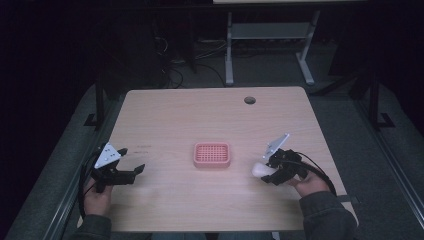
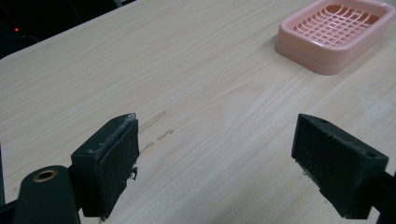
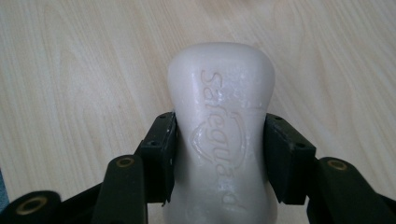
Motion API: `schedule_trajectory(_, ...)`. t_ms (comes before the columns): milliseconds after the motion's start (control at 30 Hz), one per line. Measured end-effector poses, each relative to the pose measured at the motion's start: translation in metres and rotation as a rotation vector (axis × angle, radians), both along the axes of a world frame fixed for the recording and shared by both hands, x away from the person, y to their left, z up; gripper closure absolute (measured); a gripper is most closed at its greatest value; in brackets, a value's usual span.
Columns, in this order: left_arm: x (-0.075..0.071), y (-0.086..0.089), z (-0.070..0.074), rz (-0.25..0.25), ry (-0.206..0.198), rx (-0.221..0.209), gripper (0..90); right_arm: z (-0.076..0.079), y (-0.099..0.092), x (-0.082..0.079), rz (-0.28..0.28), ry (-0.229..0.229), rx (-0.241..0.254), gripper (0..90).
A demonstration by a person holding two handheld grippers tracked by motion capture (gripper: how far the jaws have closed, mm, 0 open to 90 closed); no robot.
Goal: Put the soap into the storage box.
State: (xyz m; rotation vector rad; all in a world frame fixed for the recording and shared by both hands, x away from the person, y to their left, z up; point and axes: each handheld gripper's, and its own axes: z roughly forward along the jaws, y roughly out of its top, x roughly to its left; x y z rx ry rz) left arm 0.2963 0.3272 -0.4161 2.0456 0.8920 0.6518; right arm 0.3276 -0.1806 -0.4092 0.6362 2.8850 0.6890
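White Safeguard soap bar (image 3: 222, 135) clamped in right claw (image 3: 219, 154), pink soap dish (image 1: 212, 154) mid-table

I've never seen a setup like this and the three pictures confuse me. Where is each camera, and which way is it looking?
High view: above the person's side, looking forward and down on the table; both hands, the left gripper and the right gripper show.
Left gripper view: rides the left gripper, looking past its open jaws over the tabletop to the pink soap dish.
Right gripper view: rides the right gripper, looking down on the white soap bar clamped between its jaws.
Shared: the dish in high and left views; the soap in high and right views.
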Motion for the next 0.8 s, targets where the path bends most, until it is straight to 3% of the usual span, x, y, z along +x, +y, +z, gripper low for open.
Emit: schedule_trajectory(800,0.0,0.0,0.001,0.001,0.002,-0.002,14.5,0.019,0.015,0.018,0.032,-0.028,0.019,48.3)
